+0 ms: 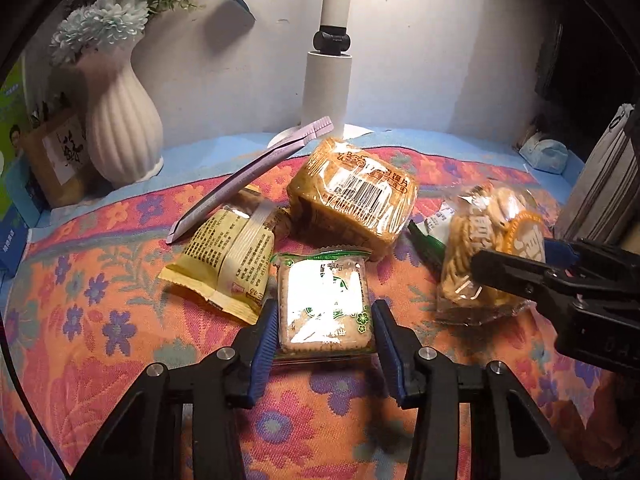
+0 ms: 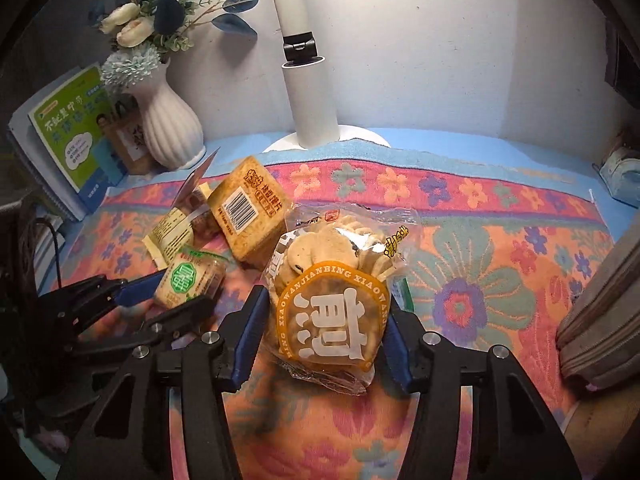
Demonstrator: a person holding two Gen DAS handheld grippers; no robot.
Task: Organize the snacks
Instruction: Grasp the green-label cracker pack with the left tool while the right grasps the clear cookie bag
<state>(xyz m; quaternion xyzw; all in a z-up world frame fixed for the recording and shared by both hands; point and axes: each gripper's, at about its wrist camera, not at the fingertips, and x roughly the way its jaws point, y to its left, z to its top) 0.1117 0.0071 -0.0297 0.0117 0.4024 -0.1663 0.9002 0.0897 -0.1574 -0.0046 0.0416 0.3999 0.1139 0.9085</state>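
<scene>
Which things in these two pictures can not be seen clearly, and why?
- Green-labelled biscuit pack, left wrist view: lamp glare whitens its print.
- Green sachet, left wrist view: mostly hidden under the round-cracker bag.
- Grey zipped case, right wrist view: cut off by the edge.
- Lamp, both views: head out of frame.

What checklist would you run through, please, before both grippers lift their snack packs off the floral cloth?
1. Left gripper pads bracket the green-labelled biscuit pack: ok.
2. Left pads pressing firmly: cannot tell.
3. Right gripper closed on the round cracker bag: ok.
4. Cracker bag clear of the barcode pack: ok.
5. Biscuit pack clear of the yellow wrapper: cannot tell, they lie close.
6. Grippers apart from each other: ok.
</scene>
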